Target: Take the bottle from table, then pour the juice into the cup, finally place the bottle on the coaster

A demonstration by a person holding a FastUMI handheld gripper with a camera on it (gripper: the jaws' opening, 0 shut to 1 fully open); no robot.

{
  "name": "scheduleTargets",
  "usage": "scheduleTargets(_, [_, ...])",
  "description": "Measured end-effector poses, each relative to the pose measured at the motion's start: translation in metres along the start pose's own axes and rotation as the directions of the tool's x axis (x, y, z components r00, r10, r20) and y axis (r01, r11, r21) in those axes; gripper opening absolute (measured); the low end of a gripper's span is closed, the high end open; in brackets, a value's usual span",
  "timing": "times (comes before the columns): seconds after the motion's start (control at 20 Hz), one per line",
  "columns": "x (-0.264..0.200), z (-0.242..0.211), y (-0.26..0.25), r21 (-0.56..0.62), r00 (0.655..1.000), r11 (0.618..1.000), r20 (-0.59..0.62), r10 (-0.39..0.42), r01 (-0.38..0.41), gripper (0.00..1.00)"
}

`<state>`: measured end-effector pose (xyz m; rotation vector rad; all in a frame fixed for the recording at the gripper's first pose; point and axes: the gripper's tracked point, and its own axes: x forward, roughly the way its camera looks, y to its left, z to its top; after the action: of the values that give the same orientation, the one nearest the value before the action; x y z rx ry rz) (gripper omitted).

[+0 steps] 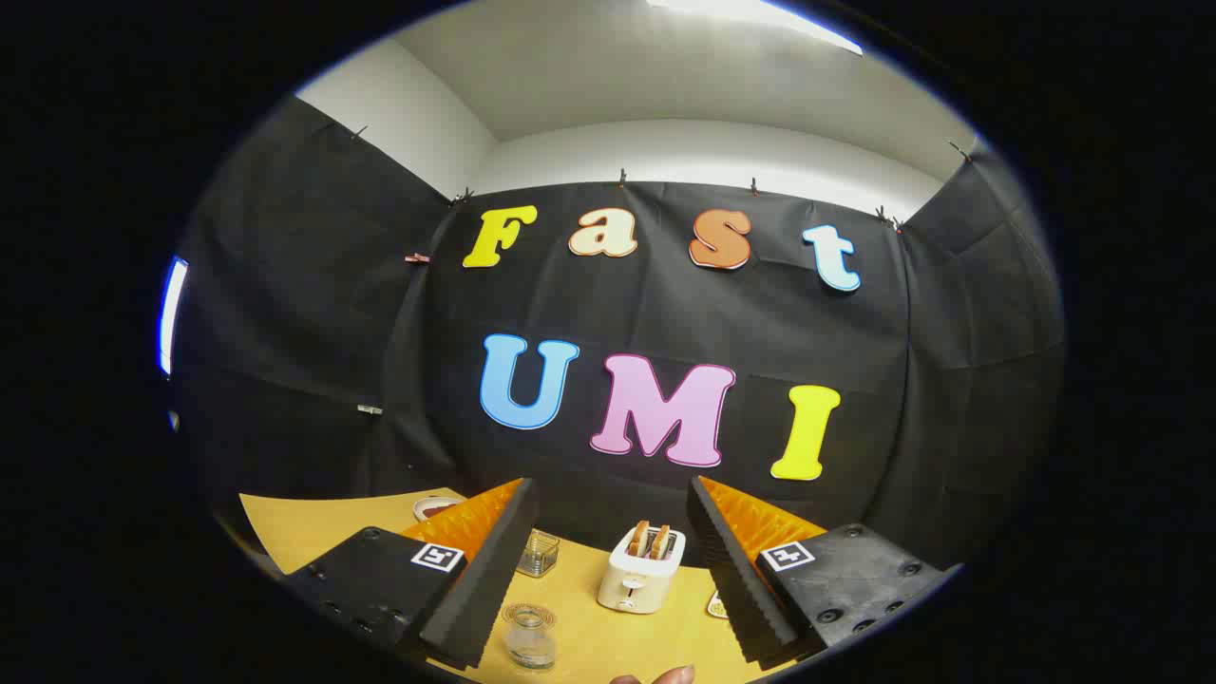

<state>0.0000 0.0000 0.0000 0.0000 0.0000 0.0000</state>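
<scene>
A yellow bench [313, 527] is lying before black cloth. The bottle [529, 638] is standing near its front edge, between the spread, empty fingers [608, 560], likely lining up a grasp. The cup [538, 553] is waiting just beyond the bottle.

The left black ribbed finger [489, 570] hides most of a small white dish with dark red contents [434, 508]. The right black ribbed finger [736, 579] covers all but a sliver of a pale flat disc [716, 605]. A pinkish fingertip [665, 676] is cut off at the bottom.
</scene>
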Motion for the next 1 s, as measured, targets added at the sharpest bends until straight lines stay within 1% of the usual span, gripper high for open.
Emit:
scheduleTargets(0.15, [0.000, 0.004, -0.009, -0.027, 1.000, 1.000, 0.017, -0.003, 0.003, 0.97])
scheduleTargets(0.25, [-0.003, -0.006, -0.010, -0.004, 1.000, 1.000, -0.016, -0.004, 0.004, 0.97])
scheduleTargets(0.4, [-0.007, -0.001, -0.019, 0.002, 0.999, 0.999, -0.007, -0.045, 0.045, 0.97])
scheduleTargets(0.55, [-0.011, -0.003, -0.019, -0.023, 0.999, 0.999, -0.008, -0.044, 0.044, 0.97])
scheduleTargets(0.7, [-0.013, -0.007, -0.021, 0.012, 0.998, 0.998, -0.030, -0.059, 0.059, 0.97])
scheduleTargets(0.8, [-0.013, -0.005, -0.022, 0.018, 0.997, 0.997, -0.022, -0.074, 0.075, 0.97])
scheduleTargets(1.0, [-0.015, -0.006, -0.010, -0.007, 0.999, 0.999, -0.001, -0.048, 0.048, 0.97])
